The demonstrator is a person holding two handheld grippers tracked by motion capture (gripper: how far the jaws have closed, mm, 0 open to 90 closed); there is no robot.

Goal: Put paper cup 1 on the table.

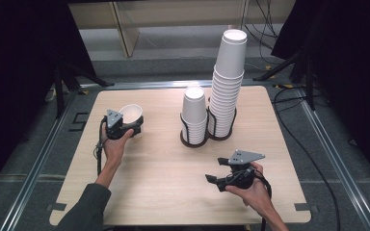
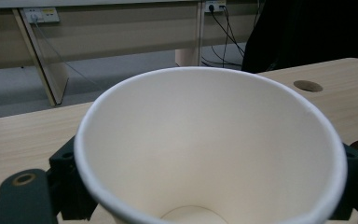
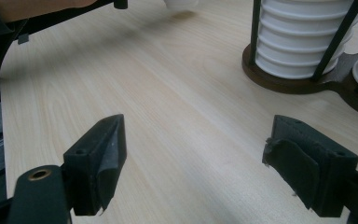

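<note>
Left gripper (image 1: 125, 126) is clamped on a cup (image 2: 209, 149), mouth tipped toward it; right gripper (image 3: 196, 163) hangs wide, nothing between its jaws, stacks (image 1: 212, 103) just ahead. Squeeze looks light, I think, so the cup could crush or slip.

White paper cup (image 1: 132, 112), plain inside and out; white too the two cup stacks (image 1: 227, 82), ribbed with thin grey shadow lines between rims. Pale blond wood grain across the counter (image 1: 164, 183), dark brown holder base (image 3: 289, 83) with black wire uprights. Matte black hand-held gripper (image 3: 200, 158) jaws, grey three-cornered plate (image 1: 245, 156) on top.
</note>
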